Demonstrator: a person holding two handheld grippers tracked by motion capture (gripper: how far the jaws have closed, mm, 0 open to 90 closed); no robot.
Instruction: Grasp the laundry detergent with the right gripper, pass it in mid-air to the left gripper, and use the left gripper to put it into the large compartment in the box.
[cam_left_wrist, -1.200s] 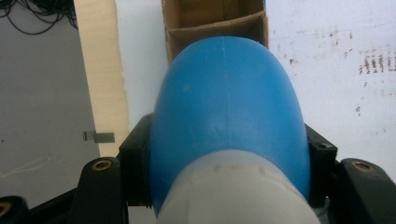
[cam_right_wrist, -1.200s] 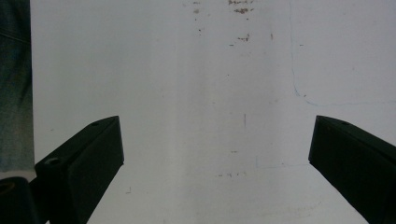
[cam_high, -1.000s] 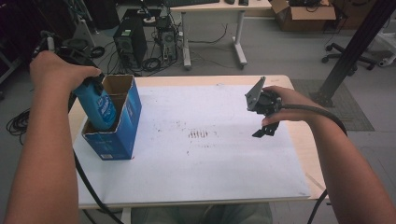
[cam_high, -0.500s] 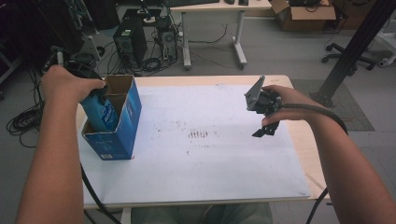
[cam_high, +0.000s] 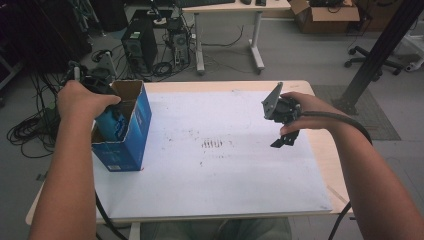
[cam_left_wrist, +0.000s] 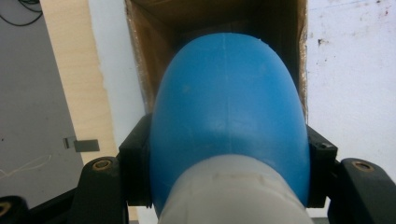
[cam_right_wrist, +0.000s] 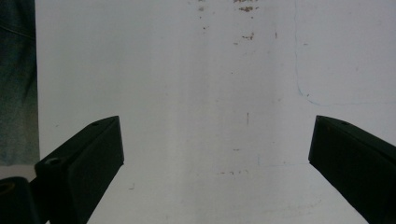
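While the left gripper, clamped on a blue bottle, sits in the open blue box at table's left edge, right gripper hangs w/ jaws apart over the stained white sheet. Grey floor, PC towers behind.

An open blue box stands at the bench's left edge; right of the box, the bench lies bare.

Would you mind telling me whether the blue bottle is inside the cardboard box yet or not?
Partly in. The blue bottle, clamped by the left gripper, dips into the open blue box, its upper part above the rim. Whether it reaches the bottom: cannot tell.
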